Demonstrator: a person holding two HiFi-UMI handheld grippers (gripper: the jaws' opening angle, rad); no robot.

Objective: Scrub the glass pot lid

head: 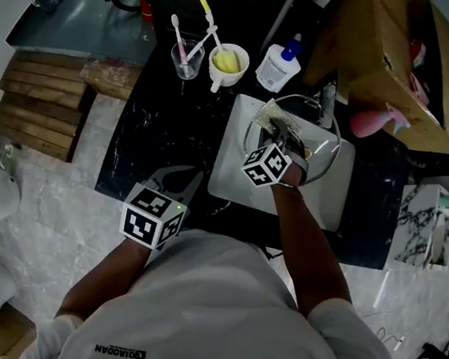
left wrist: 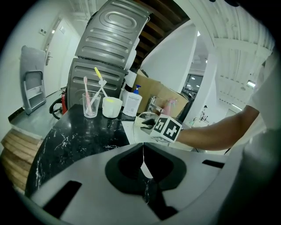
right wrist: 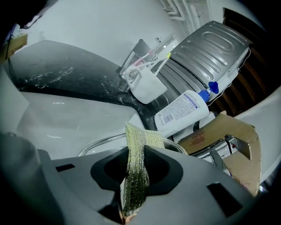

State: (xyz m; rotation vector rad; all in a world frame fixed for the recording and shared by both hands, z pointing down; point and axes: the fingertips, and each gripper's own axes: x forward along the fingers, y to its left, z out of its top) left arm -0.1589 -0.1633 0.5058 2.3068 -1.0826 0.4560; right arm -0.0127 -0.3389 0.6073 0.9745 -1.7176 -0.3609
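Two grippers are in view; the right gripper [head: 277, 128] has its jaws clamped on a yellow-green scouring pad [right wrist: 137, 149], whose long axis runs out along the jaws; the glass pot lid [head: 322, 153] sits in the white sink [head: 226, 179], directly below and just ahead of the pad's free end. The left gripper [head: 179, 182] hangs at the edge of the black counter [head: 150, 140], jaws pressed together on nothing, well apart from the lid; the right is nearer, so the stroke probably falls to it.
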